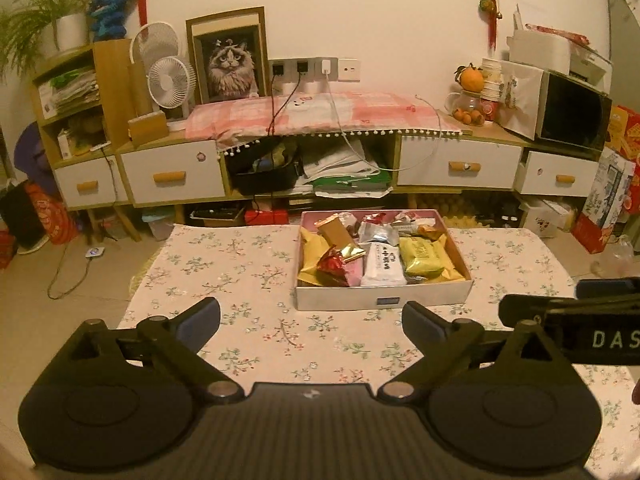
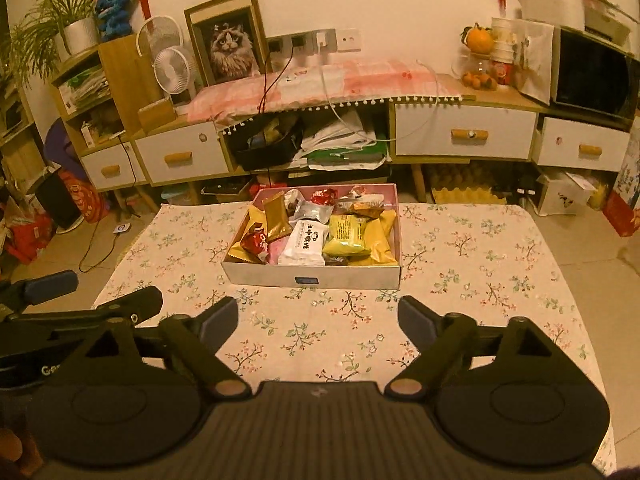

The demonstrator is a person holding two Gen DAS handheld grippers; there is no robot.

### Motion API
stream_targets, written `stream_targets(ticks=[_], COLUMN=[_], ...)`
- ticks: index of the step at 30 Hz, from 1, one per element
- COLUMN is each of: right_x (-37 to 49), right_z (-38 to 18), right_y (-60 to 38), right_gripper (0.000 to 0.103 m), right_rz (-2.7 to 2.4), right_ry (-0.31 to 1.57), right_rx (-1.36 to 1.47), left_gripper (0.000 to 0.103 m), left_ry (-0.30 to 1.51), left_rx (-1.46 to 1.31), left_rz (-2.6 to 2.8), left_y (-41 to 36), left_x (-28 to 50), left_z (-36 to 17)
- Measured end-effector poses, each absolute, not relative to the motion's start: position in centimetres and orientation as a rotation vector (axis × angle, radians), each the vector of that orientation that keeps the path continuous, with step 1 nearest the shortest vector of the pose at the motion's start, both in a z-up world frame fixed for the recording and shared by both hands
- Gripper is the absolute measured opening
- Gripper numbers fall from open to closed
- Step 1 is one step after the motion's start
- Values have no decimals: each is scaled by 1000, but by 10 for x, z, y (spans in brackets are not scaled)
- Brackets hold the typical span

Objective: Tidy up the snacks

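Observation:
A shallow white box (image 1: 384,299) with a pink inside sits on the floral tablecloth, full of several wrapped snacks: a white packet (image 1: 382,265), a yellow-green packet (image 1: 424,255), a gold packet (image 1: 334,231) and a red one (image 1: 331,265). The box also shows in the right wrist view (image 2: 310,278). My left gripper (image 1: 311,322) is open and empty, hovering above the cloth just short of the box. My right gripper (image 2: 318,320) is open and empty, also short of the box. Each gripper's fingers show at the edge of the other's view.
The table (image 2: 480,264) has bare floral cloth on both sides of the box. Behind it stands a low cabinet (image 1: 172,176) with drawers, fans, a cat picture (image 1: 232,64) and a microwave (image 1: 572,114). Bags and cables lie on the floor at left.

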State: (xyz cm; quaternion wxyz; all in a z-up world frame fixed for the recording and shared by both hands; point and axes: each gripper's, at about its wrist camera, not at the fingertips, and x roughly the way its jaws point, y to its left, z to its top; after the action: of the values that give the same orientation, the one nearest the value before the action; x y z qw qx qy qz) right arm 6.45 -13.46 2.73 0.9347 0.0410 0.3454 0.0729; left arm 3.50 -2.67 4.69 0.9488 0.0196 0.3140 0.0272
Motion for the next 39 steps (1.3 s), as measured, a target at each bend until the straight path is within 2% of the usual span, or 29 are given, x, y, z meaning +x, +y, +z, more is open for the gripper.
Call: stream_targets(ticks=[8, 24, 39], right_x=[64, 66, 65], right_z=[25, 25, 25], right_y=[-134, -132, -133], right_gripper=[102, 103, 103], right_rz=[135, 122, 122], right_ry=[722, 730, 728], right_rx=[91, 70, 70], left_gripper=[103, 103, 103], left_ry=[651, 710, 685], left_rx=[26, -8, 3], left_rz=[72, 62, 63], left_y=[-22, -20, -22], left_x=[36, 44, 41], left_z=[47, 42, 41])
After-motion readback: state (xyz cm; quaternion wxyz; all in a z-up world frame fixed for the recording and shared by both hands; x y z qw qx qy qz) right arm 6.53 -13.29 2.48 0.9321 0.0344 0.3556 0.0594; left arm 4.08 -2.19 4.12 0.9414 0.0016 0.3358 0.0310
